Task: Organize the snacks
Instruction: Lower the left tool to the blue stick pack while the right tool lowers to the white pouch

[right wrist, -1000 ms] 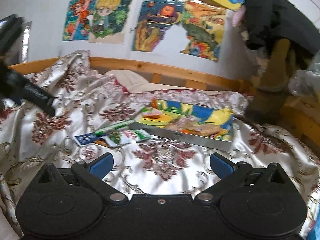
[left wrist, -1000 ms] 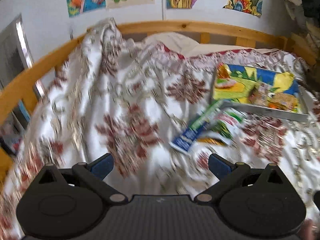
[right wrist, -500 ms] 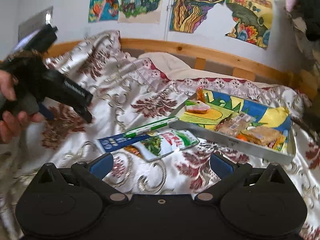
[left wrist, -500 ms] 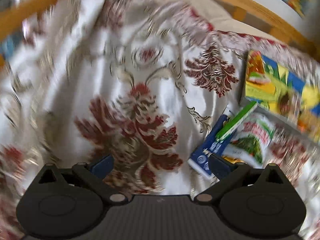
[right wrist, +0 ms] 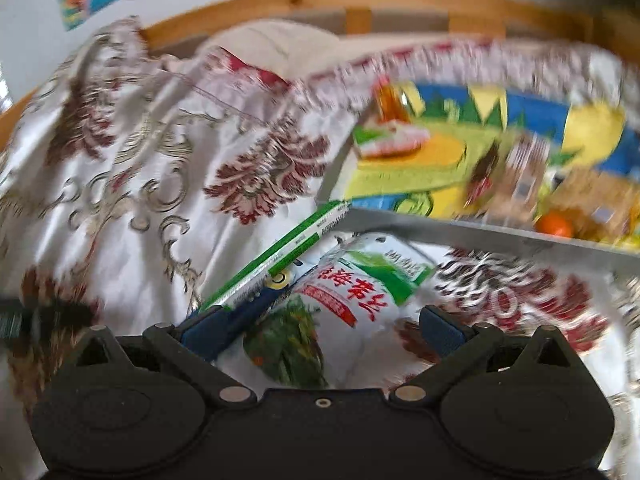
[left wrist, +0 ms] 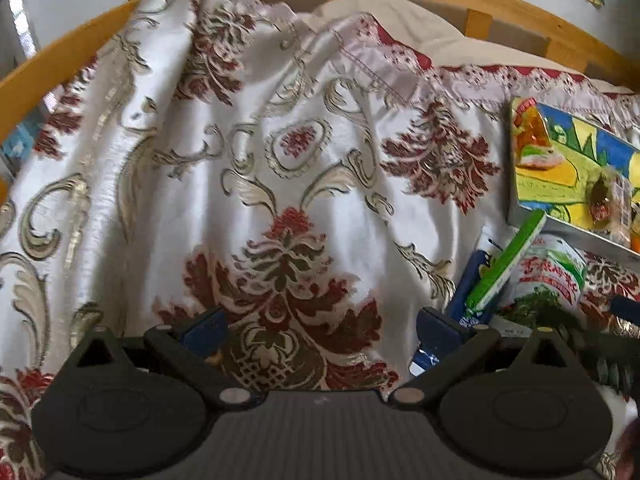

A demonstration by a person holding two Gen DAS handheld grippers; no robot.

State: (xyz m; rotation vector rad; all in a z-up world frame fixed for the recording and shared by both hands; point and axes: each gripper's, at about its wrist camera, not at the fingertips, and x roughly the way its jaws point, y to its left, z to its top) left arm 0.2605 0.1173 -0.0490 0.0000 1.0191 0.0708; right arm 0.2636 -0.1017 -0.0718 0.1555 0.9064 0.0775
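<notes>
Snack packets lay on the bed's glossy floral bedspread [left wrist: 288, 184], lower right in the left view: a white-green pouch [right wrist: 332, 308], a slim green box [right wrist: 280, 256] and a blue pack [left wrist: 468, 292], beside a colourful tray [right wrist: 460, 234]. Only the right view showed the right claw [right wrist: 322, 330] spread wide around the pouch; the left claw [left wrist: 320, 326] gaped over bare cloth.

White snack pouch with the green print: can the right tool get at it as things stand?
Probably yes. The white snack pouch lies flat on the bedspread directly between the open fingers of the right tool, with only the green stick pack overlapping its left edge.
</notes>
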